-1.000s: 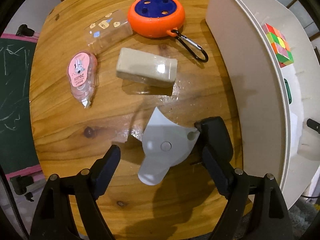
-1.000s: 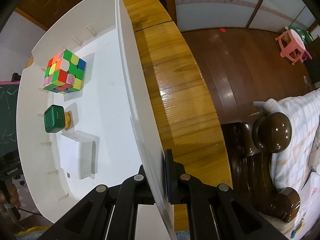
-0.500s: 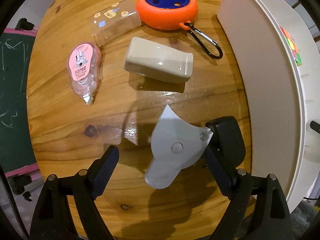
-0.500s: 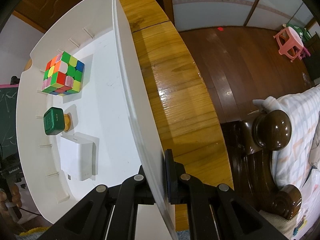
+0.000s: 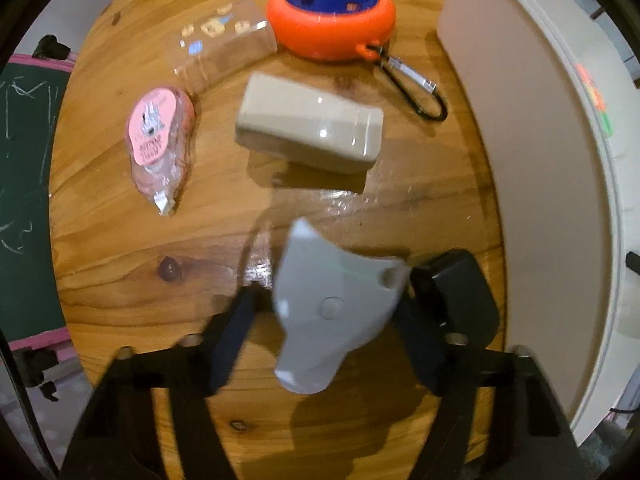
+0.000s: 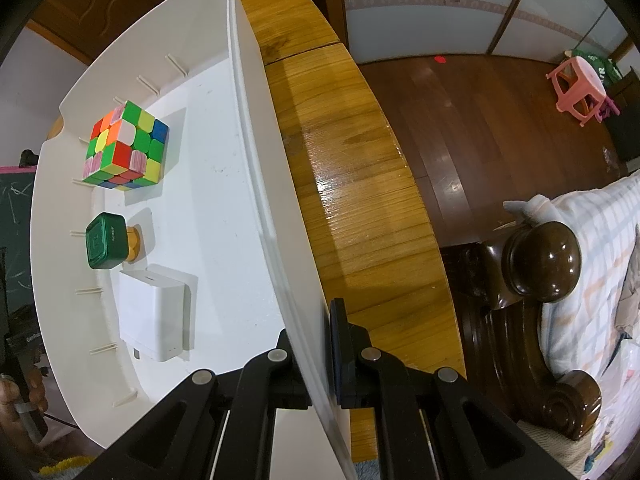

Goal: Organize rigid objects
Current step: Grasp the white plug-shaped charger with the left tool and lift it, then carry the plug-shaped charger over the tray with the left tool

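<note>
Closing in: the left tool [image 5: 332,320] points down at the table [image 5: 120,248] with its jaws narrowing around a grey curved plastic piece [image 5: 332,304]; the piece sits between the two fingers, the right finger just beside its edge, and blur hides whether either pad presses on it yet.
Holding: the right tool [image 6: 320,356] is clamped tight on the near wall of the white bin [image 6: 256,184], one finger inside, one outside.
Done so far: three things lie inside the bin, a colourful puzzle cube [image 6: 124,148], a green-capped block [image 6: 108,246] and a white charger [image 6: 154,312], set in a row along the far wall.
In hand: by the look of it, the grey piece is the fourth item, being picked up but not yet lifted.
Left on the table: a beige box [image 5: 308,134], an orange and blue disc with a carabiner [image 5: 332,12], a clear sticker-marked case [image 5: 224,44] and a pink tape dispenser [image 5: 158,144], all well apart from the bin.
Progress: judged a little under halfway.
</note>
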Available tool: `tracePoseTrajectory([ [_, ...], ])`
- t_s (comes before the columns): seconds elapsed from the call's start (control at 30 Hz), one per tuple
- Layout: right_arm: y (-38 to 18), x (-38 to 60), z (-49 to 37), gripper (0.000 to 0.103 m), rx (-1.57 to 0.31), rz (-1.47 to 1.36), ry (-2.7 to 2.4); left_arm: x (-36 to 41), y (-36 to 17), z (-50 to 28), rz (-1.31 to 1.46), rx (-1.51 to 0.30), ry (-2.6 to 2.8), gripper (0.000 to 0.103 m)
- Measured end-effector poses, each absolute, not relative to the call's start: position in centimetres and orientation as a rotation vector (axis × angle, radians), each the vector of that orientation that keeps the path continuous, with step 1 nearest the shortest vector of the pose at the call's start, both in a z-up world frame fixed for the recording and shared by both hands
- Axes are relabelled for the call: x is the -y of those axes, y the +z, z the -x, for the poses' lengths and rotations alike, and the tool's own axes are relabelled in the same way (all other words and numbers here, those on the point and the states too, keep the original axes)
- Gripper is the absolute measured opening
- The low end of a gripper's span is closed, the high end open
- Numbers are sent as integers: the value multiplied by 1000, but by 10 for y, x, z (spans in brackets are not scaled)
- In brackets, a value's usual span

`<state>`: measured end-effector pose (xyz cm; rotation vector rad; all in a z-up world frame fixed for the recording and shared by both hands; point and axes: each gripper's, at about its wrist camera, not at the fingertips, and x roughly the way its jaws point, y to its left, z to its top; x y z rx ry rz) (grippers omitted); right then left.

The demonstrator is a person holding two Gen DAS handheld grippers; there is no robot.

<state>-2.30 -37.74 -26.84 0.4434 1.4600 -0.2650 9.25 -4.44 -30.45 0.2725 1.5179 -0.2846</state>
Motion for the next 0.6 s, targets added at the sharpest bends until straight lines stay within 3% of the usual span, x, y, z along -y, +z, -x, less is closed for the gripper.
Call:
tracePoseTrajectory([
  [0.23,-268,379,24,6,-1457,-447,-257,34,-288,-94,-304,-1471,-211,60],
  [0.6,-255,378,31,8,-1443,-434,-191,30,-205,-83,-221,-1339,-171,60],
])
